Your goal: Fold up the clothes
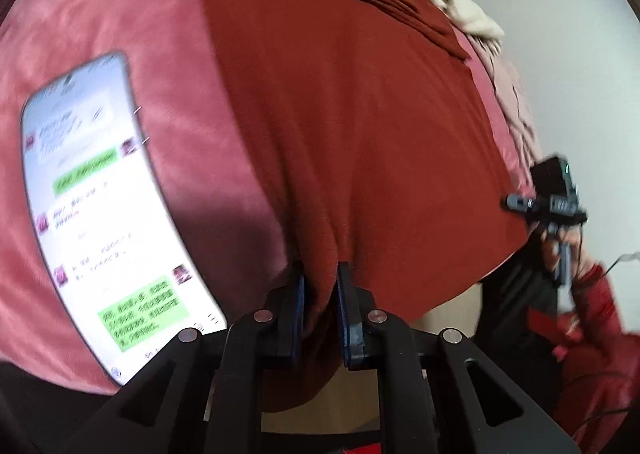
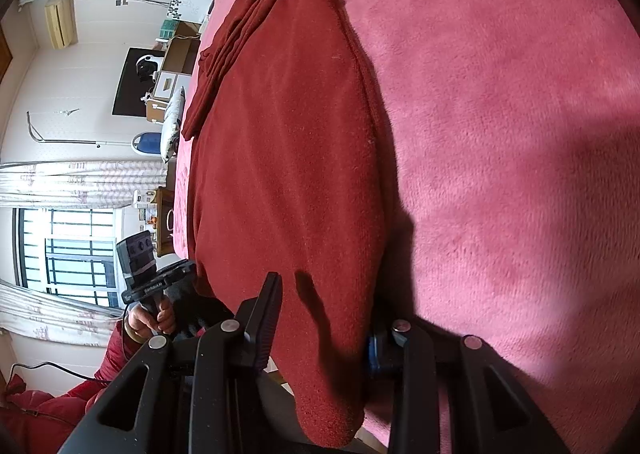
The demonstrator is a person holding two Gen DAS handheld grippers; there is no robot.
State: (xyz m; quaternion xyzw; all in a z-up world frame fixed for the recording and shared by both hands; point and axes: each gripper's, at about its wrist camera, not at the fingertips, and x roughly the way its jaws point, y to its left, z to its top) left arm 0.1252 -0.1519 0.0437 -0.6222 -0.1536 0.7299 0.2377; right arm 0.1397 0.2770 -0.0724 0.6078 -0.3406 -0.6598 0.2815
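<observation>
A dark red garment (image 1: 352, 125) lies spread on a pink fleece blanket (image 1: 104, 5), its sleeves bunched at the far end. My left gripper (image 1: 320, 294) is shut on a pinched-up fold at the garment's near edge. In the right wrist view the same garment (image 2: 288, 157) hangs off the bed edge, one corner lying between the fingers of my right gripper (image 2: 324, 318). These jaws stand apart: the cloth drapes over the right finger and hides it, while the left finger (image 2: 268, 314) sits just off the cloth and casts a shadow on it.
A phone (image 1: 108, 205) with a lit chat screen lies on the blanket, left of the garment. Cream clothing (image 1: 460, 5) is heaped at the far right. A hand (image 2: 152, 318) in a red sleeve grips the other handle. Beyond the bed stand curtains, a window (image 2: 68, 250) and shelves.
</observation>
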